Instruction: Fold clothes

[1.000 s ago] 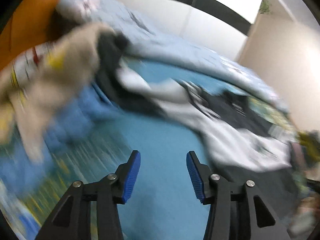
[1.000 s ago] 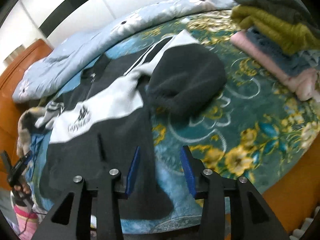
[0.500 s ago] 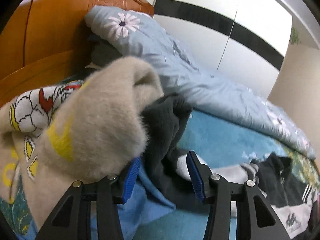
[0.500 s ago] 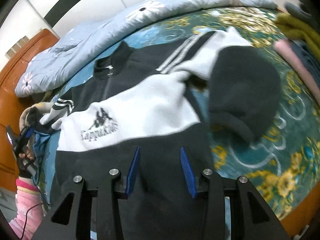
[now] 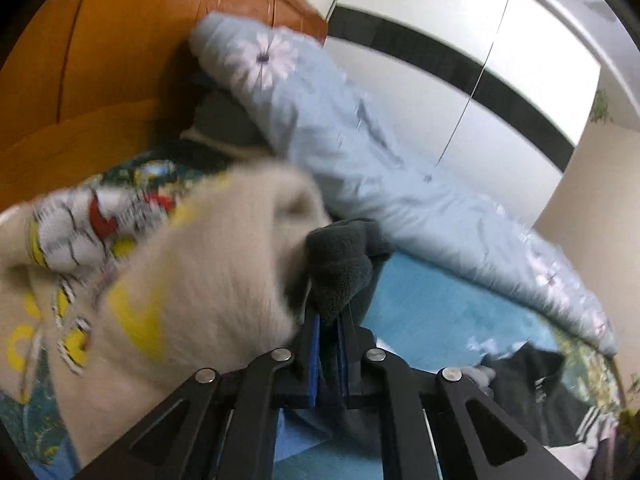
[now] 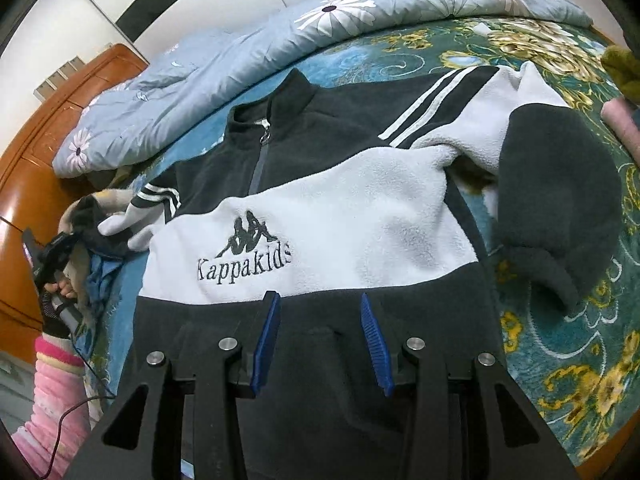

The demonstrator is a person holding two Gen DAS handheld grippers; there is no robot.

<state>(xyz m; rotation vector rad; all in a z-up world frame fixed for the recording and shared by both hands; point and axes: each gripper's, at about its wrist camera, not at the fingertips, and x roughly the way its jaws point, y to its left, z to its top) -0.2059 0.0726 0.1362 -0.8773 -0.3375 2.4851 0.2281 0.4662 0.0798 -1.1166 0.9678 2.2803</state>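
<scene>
A black and white fleece jacket [image 6: 320, 220] lies front up on the bed, its right sleeve [image 6: 552, 200] bent back over the bedspread. My right gripper [image 6: 319, 295] hovers over the jacket's dark lower band, open, with nothing between its blue pads. The jacket's other sleeve runs left to my left gripper [image 6: 52, 252], held by a hand in a pink sleeve [image 6: 52, 392]. In the left wrist view my left gripper [image 5: 329, 320] is shut on the dark grey sleeve cuff [image 5: 340, 268]. A beige fleece garment [image 5: 192, 264] with yellow and red prints bulges against its left finger.
A light blue flowered quilt [image 6: 240, 52] is bunched along the bed's far side. The orange wooden headboard [image 6: 36, 128] stands at the left. Teal flowered bedspread [image 6: 580, 340] lies bare at the right, and folded clothes [image 6: 620, 120] peek in at the right edge.
My left gripper swung to the pile by the headboard and closed on the dark sleeve cuff. My right gripper shifted left, from the bedspread beside the jacket to over its front.
</scene>
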